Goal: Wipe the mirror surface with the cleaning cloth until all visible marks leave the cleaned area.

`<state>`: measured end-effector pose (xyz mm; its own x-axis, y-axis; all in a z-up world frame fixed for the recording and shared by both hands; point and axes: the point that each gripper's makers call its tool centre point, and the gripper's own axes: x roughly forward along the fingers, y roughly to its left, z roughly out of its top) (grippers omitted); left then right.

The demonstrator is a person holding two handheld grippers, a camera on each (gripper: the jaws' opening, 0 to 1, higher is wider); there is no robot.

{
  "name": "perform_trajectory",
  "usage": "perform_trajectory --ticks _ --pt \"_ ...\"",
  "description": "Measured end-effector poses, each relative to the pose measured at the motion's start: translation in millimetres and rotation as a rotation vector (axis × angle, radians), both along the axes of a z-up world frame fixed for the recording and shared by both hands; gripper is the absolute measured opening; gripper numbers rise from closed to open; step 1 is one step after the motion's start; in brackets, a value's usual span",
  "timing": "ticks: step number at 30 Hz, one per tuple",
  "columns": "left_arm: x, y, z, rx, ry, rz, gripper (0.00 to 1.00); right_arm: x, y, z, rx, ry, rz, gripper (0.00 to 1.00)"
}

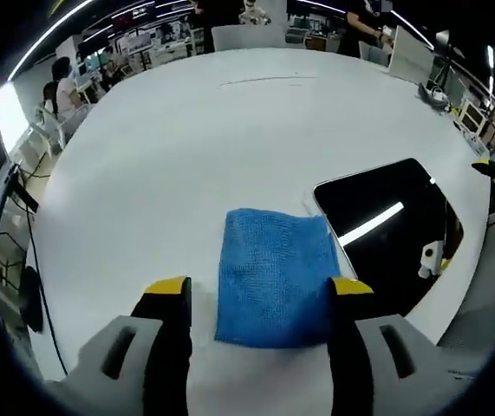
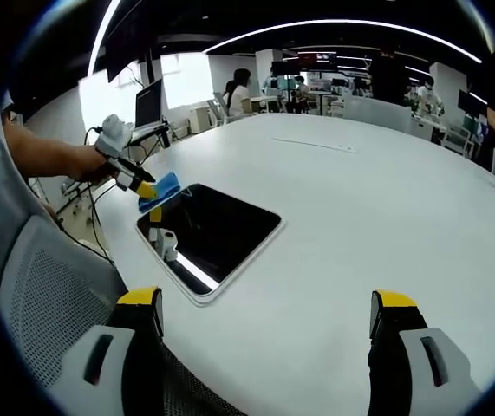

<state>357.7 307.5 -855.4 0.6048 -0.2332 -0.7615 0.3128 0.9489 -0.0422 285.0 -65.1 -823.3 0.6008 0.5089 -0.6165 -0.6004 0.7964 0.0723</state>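
Jaws of the left gripper (image 1: 260, 286) stand wide apart w/ the blue cleaning cloth (image 1: 273, 276) lying flat between the tips on the white table (image 1: 169, 147), prob. not clamped, though contact is hard to tell. Cloth's far corner sits just beside the mirror (image 1: 386, 230), a dark rectangular slab near the table edge. Right gripper (image 2: 264, 312) also has jaws spread w/ nothing between, well apart from the mirror (image 2: 217, 230).

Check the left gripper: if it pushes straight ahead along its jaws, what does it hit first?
Most likely the blue cleaning cloth. It lies flat on the white table between the open jaws of the left gripper, beside the mirror. Whether the jaws already touch it is unclear.
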Motion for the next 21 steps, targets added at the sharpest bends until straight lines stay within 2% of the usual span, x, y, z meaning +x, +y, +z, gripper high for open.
perform_trajectory --ticks 3,6,8,11,14,18,21 --pt "-5.0 8.7 10.9 -0.047 -0.044 0.010 0.79 0.3 -0.1 2.2 0.002 -0.007 0.001 0.98" --pt "-12.8 10.6 23.7 -0.134 -0.080 -0.021 0.91 1.1 -0.1 4.2 0.008 -0.010 0.000 0.98" --pt "-16.1 18.5 36.4 -0.166 -0.119 -0.032 0.98 1.0 -0.1 4.6 0.007 -0.010 0.002 0.98" --pt "-21.7 28.5 52.4 -0.204 -0.155 -0.061 0.99 2.9 -1.9 8.9 0.008 -0.026 0.000 0.98" --pt "-25.9 41.4 62.3 -0.154 -0.210 -0.113 0.99 5.7 -2.1 15.3 0.014 -0.043 0.003 0.98" --pt "-35.7 49.4 72.3 -0.231 -0.228 -0.084 0.99 10.1 -2.3 21.1 0.015 -0.067 0.009 0.98" --pt "-43.4 51.3 71.5 -0.226 -0.242 -0.090 0.99 11.2 -2.0 22.8 0.014 -0.087 0.018 0.98"
